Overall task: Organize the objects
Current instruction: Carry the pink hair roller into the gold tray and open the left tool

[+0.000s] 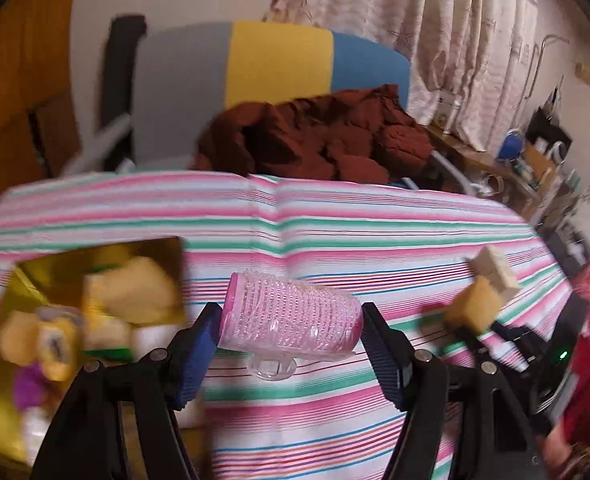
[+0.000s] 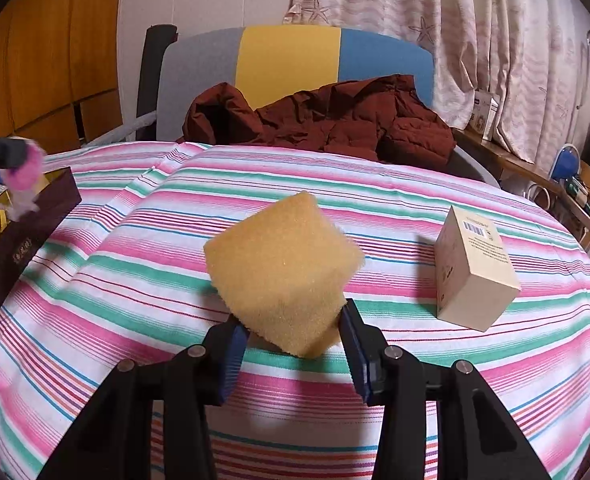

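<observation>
My left gripper [image 1: 289,326] is shut on a pink hair roller [image 1: 291,316] and holds it above the striped cloth, just right of a gold-lined box [image 1: 167,248] with several sponges and small items inside. My right gripper [image 2: 293,326] is shut on a yellow sponge cube [image 2: 281,268] and holds it above the cloth. The sponge also shows in the left wrist view [image 1: 471,304]. A cream cardboard box [image 2: 473,272] stands on the cloth to the right; it also shows in the left wrist view [image 1: 495,266]. The dark box [image 2: 19,236] is at far left.
The pink, green and white striped cloth [image 2: 135,280] covers the table. A dark red jacket [image 2: 335,120] lies on a grey, yellow and blue chair [image 2: 287,60] behind it. Curtains [image 2: 475,40] and a cluttered shelf [image 2: 575,188] are at right.
</observation>
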The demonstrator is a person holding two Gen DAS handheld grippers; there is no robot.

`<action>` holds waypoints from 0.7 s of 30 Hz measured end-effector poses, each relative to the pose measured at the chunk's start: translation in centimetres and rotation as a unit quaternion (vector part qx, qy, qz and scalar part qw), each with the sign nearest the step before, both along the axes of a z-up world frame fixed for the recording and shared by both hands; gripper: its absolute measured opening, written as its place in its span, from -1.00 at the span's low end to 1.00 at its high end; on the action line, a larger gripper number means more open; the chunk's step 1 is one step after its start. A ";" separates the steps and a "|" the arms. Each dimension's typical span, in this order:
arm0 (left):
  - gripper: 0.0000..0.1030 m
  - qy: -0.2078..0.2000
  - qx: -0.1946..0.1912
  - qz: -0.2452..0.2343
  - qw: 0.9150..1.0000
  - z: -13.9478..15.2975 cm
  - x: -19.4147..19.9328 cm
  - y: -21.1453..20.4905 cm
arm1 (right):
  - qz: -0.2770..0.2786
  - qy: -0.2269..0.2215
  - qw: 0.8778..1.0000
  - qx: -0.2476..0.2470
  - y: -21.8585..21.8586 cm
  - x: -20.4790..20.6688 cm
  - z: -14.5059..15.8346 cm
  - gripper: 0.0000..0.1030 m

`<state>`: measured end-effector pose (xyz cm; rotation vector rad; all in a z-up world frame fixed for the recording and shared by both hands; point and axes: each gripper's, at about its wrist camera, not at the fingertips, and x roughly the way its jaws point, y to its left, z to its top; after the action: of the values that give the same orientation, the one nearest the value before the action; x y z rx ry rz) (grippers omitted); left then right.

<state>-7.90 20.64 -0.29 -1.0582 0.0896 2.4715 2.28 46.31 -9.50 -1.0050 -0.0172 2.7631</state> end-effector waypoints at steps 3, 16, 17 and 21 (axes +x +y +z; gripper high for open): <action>0.37 0.015 -0.010 0.022 1.000 0.5 0.3 -2.5 | 0.005 0.000 1.000 0.010 -0.8 0.3 0.1 -0.14; 0.37 0.002 -0.011 0.107 0.994 -1.2 -0.3 -12.9 | 0.032 -0.008 0.997 0.066 -5.1 1.4 0.2 -0.15; 0.37 0.000 -0.013 0.113 0.993 -1.4 -0.4 -13.7 | 0.032 -0.010 0.997 0.068 -5.3 1.4 0.2 -0.15; 0.37 -0.012 -0.014 0.137 0.990 -2.5 -1.2 -16.3 | 0.030 -0.012 0.997 0.069 -5.7 1.6 0.1 -0.15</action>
<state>-9.11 4.35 -2.76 -1.1815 -0.0321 2.7069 3.92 40.62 -9.42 -1.0169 -0.2410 2.7595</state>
